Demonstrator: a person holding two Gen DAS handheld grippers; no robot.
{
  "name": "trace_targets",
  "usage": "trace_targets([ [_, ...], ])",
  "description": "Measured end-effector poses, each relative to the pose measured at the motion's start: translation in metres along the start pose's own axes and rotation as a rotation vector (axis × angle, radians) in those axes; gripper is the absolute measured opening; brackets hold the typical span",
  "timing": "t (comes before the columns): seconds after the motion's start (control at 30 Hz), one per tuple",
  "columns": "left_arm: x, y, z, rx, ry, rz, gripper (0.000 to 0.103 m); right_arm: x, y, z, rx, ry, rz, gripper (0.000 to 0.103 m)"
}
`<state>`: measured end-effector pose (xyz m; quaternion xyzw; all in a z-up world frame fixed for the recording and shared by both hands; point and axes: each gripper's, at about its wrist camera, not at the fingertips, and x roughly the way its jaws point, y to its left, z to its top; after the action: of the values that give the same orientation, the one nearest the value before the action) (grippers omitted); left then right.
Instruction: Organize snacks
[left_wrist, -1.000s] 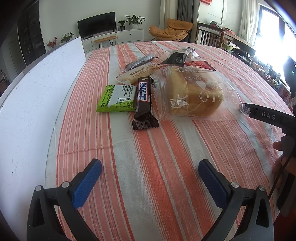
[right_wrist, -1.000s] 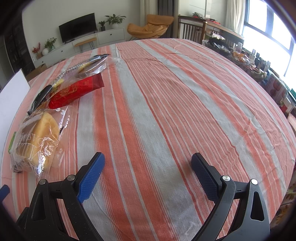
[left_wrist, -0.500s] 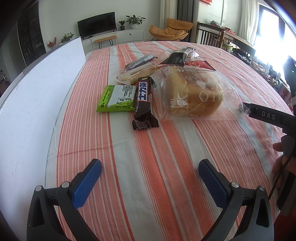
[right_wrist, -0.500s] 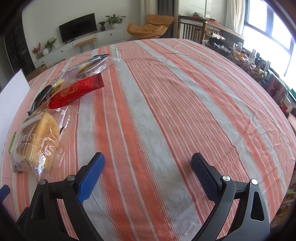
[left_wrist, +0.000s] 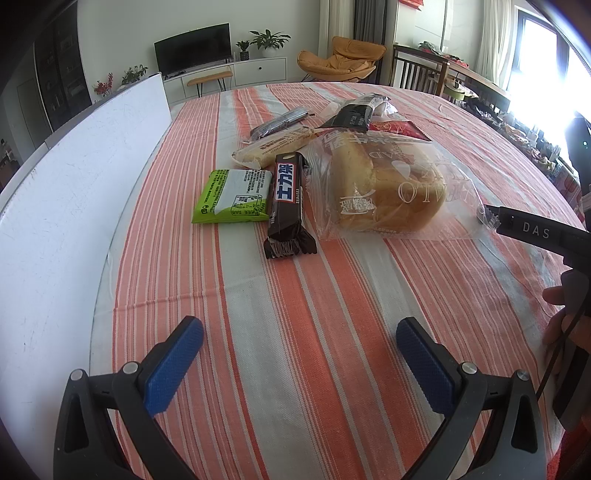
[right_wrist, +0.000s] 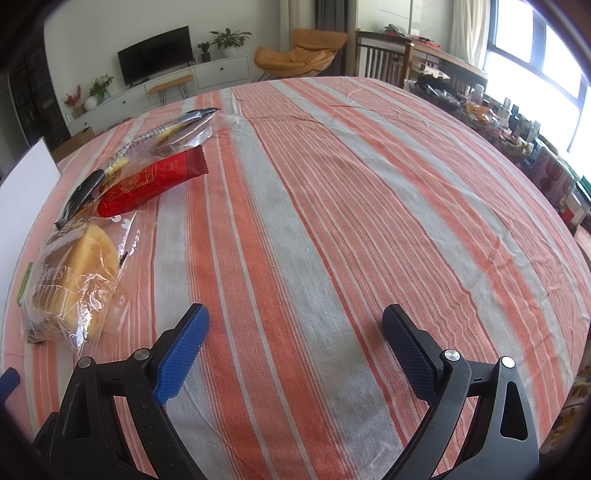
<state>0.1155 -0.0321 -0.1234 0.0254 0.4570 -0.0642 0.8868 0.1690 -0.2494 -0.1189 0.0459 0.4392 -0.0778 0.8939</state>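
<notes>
Left gripper (left_wrist: 299, 354): you hold it low over the striped tablecloth (left_wrist: 332, 369), its blue-padded fingers spread wide with nothing between them.
Right gripper (right_wrist: 295, 341): your fingers here are also spread wide and empty, over bare cloth well to the right of the snacks.
Bread bag (left_wrist: 384, 184): a clear printed bag with a golden loaf inside, the largest item, lying at the right of the cluster ahead of your left gripper; in your right wrist view it sits at the far left (right_wrist: 74, 280).
Chocolate bar (left_wrist: 288, 206): dark brown wrapper with a blue-and-white label, lying lengthwise between the bread bag and the green packet, touching or just beside both.
Green packet (left_wrist: 232, 195): flat, lime green with a white printed panel, at the left of the cluster.
Long pale snack (left_wrist: 273, 146): a cream wrapper lying across, just behind the chocolate bar.
Red packet (right_wrist: 151, 184): dark red with gold print, behind the bread bag.
Black packet (left_wrist: 351, 116): behind the bread, partly on the red packet.
White board (left_wrist: 66, 206): stands along the table's left edge, near the green packet.
</notes>
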Motion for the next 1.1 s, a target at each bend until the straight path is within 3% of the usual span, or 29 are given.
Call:
trace_targets([
  [0.7,-0.003,0.001,-0.003,0.024,0.023,-0.013,0.103,0.000,0.001,-0.001,0.002,-0.003,0.009,0.096],
  [0.73,-0.005,0.003,-0.005,0.033,0.045,-0.020,0.103,-0.002,-0.001,0.000,0.009,0.001,0.032,0.096],
  [0.83,-0.015,0.009,-0.017,0.033,0.058,-0.021,0.103,-0.028,0.000,0.003,0.090,-0.028,0.244,0.095],
  [0.93,-0.022,0.014,-0.025,0.016,0.062,-0.018,0.103,-0.039,0.034,0.020,0.118,0.056,0.442,0.095],
  [1.0,-0.024,0.018,-0.025,0.001,0.068,-0.009,0.103,-0.035,0.072,0.034,0.050,0.119,0.463,0.095],
  [1.1,-0.027,0.027,-0.021,-0.028,0.081,0.015,0.102,-0.014,0.126,0.042,-0.105,0.184,0.344,0.097],
])
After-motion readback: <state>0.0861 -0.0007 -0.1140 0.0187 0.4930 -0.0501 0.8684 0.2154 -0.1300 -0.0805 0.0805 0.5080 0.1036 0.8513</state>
